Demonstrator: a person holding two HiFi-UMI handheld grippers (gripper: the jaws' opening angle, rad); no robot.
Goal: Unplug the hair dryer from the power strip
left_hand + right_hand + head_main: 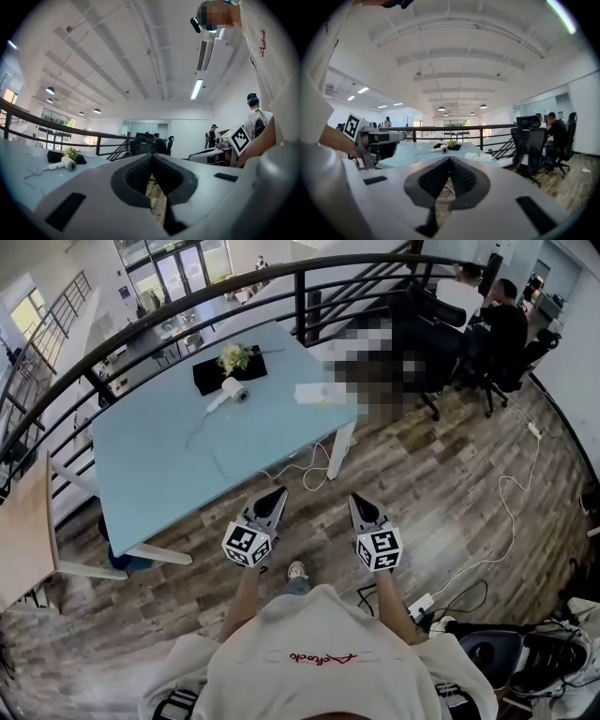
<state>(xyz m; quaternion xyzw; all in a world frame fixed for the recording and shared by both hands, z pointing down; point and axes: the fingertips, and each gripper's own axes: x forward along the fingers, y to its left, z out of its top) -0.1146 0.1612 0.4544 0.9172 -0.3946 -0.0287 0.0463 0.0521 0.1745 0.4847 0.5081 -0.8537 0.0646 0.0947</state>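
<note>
**Mezzanine work area: contents, largest first**

1. Wooden floor [441, 493]. Plank pattern; a person is seen standing on it from above, well short of the table.
2. Table [159, 465]. Light blue top on white legs, set just inside a curved black railing [187, 310].
3. Left gripper [277, 493] and right gripper [356, 502]. Both are held side by side above the floor, pointed toward the table's near edge and well apart from it. On each, the jaws are pressed together at the tips and nothing is gripped (only floor is seen through the gap behind the pads).
4. Black mat [211, 373]. Laid at the far side of the tabletop, with a small bunch of pale flowers [233, 356] on it.
5. Hair dryer [228, 393]. White, lying on its side on the tabletop, touching the mat's near edge.
6. Cord [199, 435]. White and thin; it is led from the dryer across the tabletop and dropped over the near edge into loops on the floor. Its plug end cannot be traced.
</note>
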